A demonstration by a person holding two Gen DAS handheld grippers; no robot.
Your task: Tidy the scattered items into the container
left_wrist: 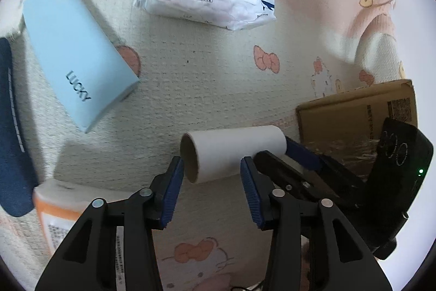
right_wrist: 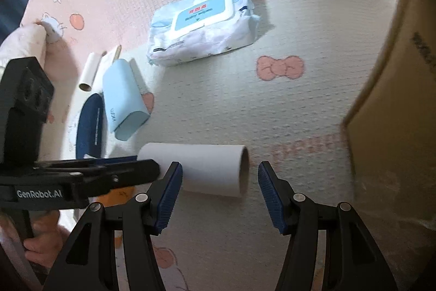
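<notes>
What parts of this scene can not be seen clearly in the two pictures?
- Brown cardboard box: inside hidden in both views; the right gripper covers part in the left wrist view, and the frame edge cuts it in the right wrist view.
- Orange-and-white pack: label too blurred, behind the left gripper fingers.
- Dark blue flat item: cut by the left wrist frame edge.

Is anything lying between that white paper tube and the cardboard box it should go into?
Nothing visible does. The paper tube lies on the mat, and only bare mat separates its open end from the cardboard box. The wipes pack sits off to the side.
</notes>
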